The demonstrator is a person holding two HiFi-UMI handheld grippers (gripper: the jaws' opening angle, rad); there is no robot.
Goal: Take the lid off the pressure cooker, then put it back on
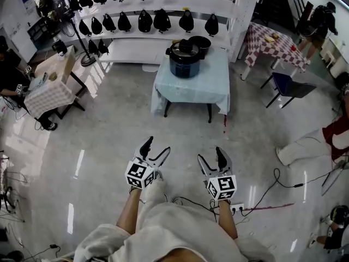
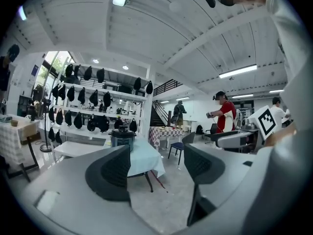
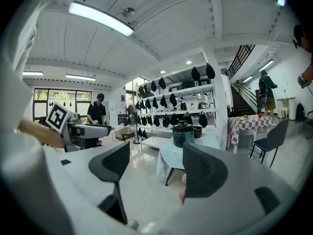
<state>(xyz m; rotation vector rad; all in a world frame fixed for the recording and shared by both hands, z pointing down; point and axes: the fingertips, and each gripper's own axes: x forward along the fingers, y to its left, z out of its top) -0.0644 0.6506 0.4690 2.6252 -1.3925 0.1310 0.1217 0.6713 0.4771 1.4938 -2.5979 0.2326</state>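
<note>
A dark blue pressure cooker (image 1: 184, 59) with its black lid (image 1: 184, 48) on stands on a small table with a light blue cloth (image 1: 192, 86), far ahead of me. The cooker (image 2: 122, 138) shows small past the left jaw in the left gripper view, and the cooker (image 3: 183, 132) sits between the jaws in the right gripper view. My left gripper (image 1: 156, 148) and right gripper (image 1: 211, 159) are both open and empty, held close to my body, well short of the table.
A black pot (image 1: 200, 41) sits behind the cooker. White shelves (image 1: 147, 21) with black bags stand behind the table. A checkered table (image 1: 271, 45) and a blue chair (image 1: 292, 87) are at the right. People stand around the room. Cables (image 1: 283, 184) lie on the glossy floor.
</note>
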